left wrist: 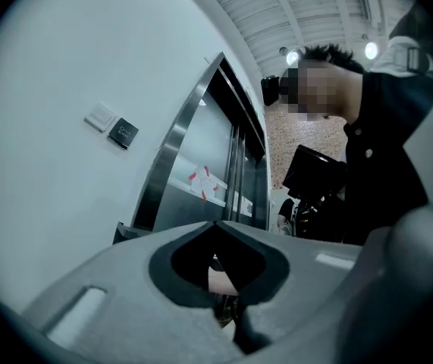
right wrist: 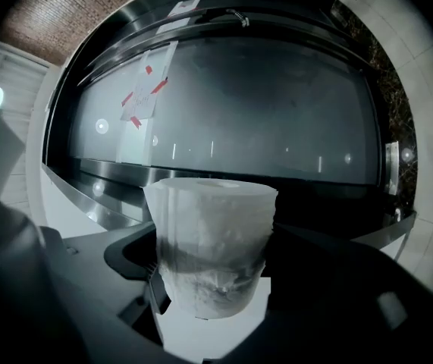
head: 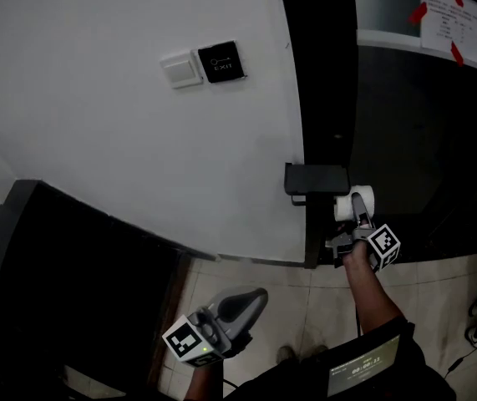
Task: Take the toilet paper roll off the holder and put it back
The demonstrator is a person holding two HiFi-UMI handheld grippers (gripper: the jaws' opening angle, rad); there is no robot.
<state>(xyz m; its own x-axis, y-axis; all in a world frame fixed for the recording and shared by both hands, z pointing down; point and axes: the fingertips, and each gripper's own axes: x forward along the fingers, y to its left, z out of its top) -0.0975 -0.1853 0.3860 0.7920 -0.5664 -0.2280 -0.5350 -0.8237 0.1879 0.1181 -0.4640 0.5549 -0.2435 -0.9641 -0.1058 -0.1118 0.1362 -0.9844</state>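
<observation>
A white toilet paper roll [head: 348,204] [right wrist: 211,245] sits between the jaws of my right gripper [head: 355,214] [right wrist: 212,279], which is shut on it. The roll is just below and to the right of the black wall holder [head: 315,179], apart from it. My left gripper [head: 236,307] [left wrist: 218,226] hangs low near the floor, jaws closed together with nothing held, pointing up at the wall and doors.
A white wall carries a light switch [head: 180,68] and a black exit button [head: 220,61]. Dark glass doors with steel frames [right wrist: 224,127] bear a paper notice with red tape [head: 455,23]. A tiled floor [head: 438,291] lies below. A person's arm and dark clothing [left wrist: 398,142] are close behind.
</observation>
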